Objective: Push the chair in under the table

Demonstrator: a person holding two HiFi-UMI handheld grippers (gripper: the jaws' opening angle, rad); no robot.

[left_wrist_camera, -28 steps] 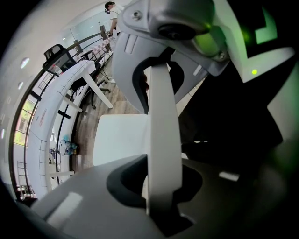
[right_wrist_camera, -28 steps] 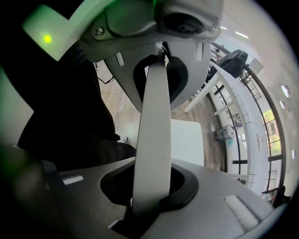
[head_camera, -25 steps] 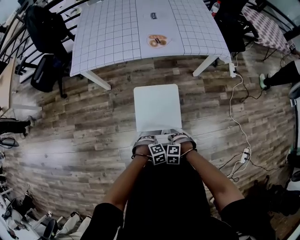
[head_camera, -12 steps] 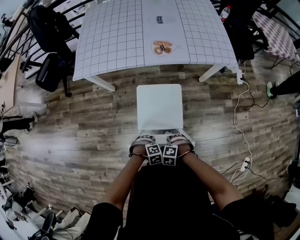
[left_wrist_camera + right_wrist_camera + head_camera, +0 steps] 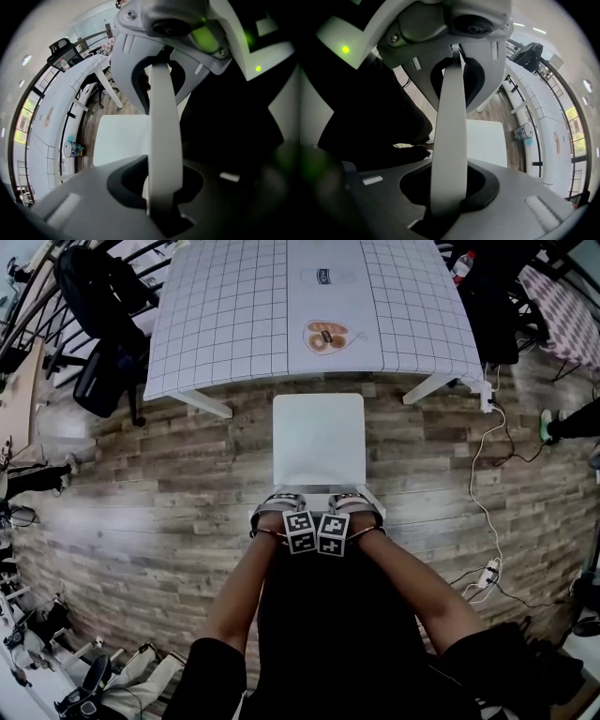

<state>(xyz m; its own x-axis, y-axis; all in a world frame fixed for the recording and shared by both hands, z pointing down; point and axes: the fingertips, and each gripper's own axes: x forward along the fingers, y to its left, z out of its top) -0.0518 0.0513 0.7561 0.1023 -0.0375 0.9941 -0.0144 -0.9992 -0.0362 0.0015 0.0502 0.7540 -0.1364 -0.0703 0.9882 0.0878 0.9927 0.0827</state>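
1. While both grippers point down at the near end of the white chair [image 5: 319,439], the left gripper [image 5: 278,509] and the right gripper [image 5: 357,506] sit side by side on its backrest [image 5: 161,122]. Their marker cubes [image 5: 300,532] almost touch.
2. Seen in the left gripper view, the white top rail of the backrest runs straight through between the two jaws. They stand at a narrow gap and are closed on it.
3. Seen in the right gripper view, the same rail fills the gap between the right jaws. These jaws have just been easing open a little, yet the rail still sits gripped between them.
4. Beyond the grippers, the chair seat stretches away across the wood plank floor [image 5: 169,484]. Its far edge sits right at the near edge of the table [image 5: 234,324], between the two near table legs [image 5: 202,404]. Most of the seat lies clear of the tabletop.
5. Farther ahead of the grippers, the table carries a grid-patterned cloth with a round orange-brown item [image 5: 323,336] on it.
6. Past the seat in the right gripper view, a clear cup [image 5: 525,131] stands on the floor near the table.
7. Off to the right of the right gripper, a white power strip [image 5: 487,572] lies on the floor.
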